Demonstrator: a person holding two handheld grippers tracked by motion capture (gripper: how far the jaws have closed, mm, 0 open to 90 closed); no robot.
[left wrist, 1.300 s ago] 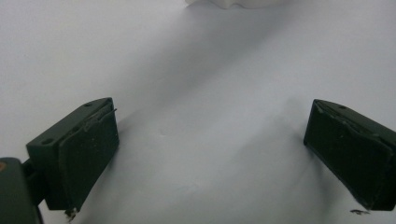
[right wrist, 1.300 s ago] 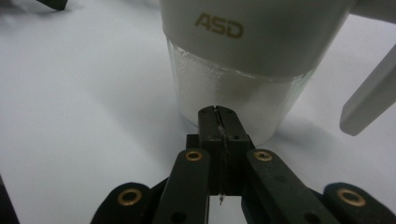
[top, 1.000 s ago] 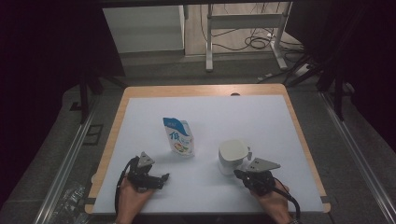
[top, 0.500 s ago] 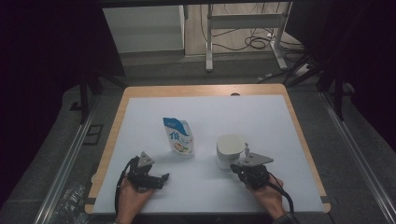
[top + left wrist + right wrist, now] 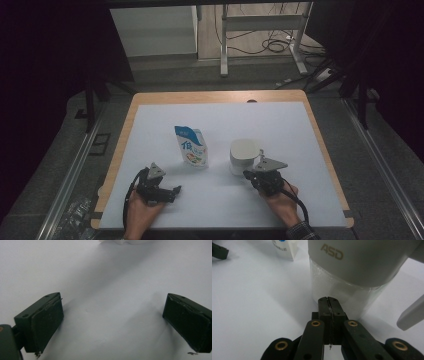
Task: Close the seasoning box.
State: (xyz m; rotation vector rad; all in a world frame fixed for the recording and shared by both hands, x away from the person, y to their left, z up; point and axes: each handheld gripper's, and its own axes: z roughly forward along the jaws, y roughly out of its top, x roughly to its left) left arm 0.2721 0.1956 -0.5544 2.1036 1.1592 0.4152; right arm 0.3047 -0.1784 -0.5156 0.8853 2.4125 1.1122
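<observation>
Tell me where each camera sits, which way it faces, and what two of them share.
High view: above the person's side, looking forward and down at the white table; both hands with the left gripper and right gripper show.
Left gripper view: rides the left gripper, jaws wide apart over bare tabletop.
Right gripper view: rides the right gripper, jaws shut, facing the ASD glass jug.
Shared: jug and milk pouch appear in high and right gripper views.

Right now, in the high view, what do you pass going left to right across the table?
Left tool → pouch → white jug → right tool, closed, just in front of the jug.
</observation>
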